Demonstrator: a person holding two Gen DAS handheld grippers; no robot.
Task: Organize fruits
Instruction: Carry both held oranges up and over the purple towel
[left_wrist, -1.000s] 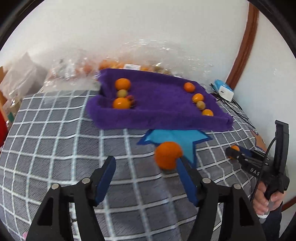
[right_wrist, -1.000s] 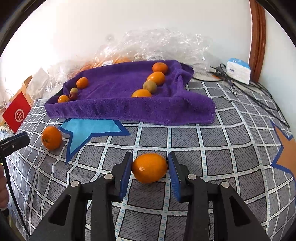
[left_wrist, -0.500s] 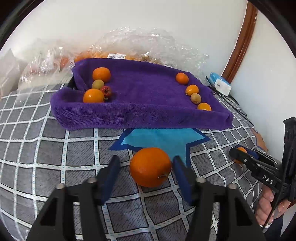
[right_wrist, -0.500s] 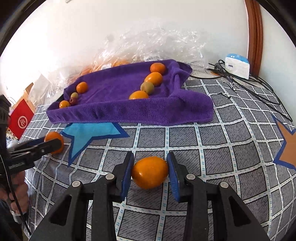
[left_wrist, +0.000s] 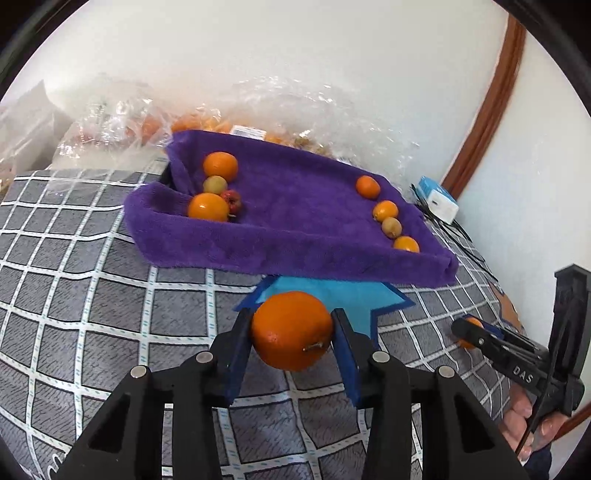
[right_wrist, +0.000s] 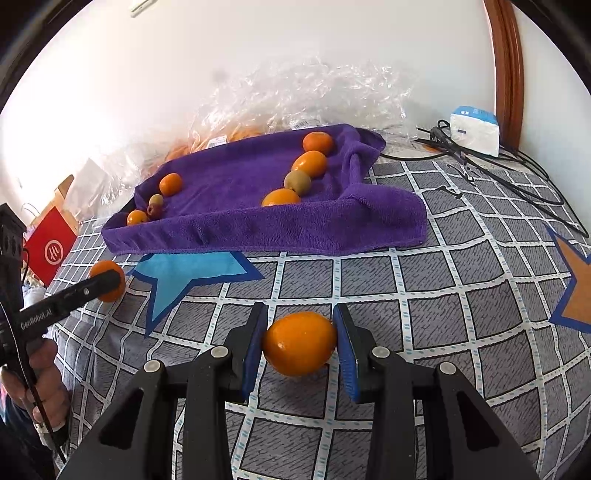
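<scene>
My left gripper (left_wrist: 291, 332) is shut on a round orange (left_wrist: 291, 328), held just above the checked cloth in front of the purple towel tray (left_wrist: 295, 251). My right gripper (right_wrist: 300, 343) is shut on an oval orange (right_wrist: 300, 343) low over the cloth. The tray holds two rows of fruit: oranges, a green fruit and a small red one at the left (left_wrist: 214, 184), several oranges and a green fruit at the right (left_wrist: 388, 218). The right wrist view also shows the tray (right_wrist: 266, 229) and the left gripper with its orange (right_wrist: 109, 280).
Clear plastic bags of fruit (left_wrist: 122, 122) lie behind the tray against the wall. A white charger box (left_wrist: 439, 199) and black cables (right_wrist: 498, 173) lie at the right. A red bag (right_wrist: 51, 247) stands at the left. Blue star patch (right_wrist: 184, 273) lies before the tray.
My left gripper moved in on the round orange, closed on it and lifted it slightly. My right gripper kept its hold on the oval orange and hardly moved.
</scene>
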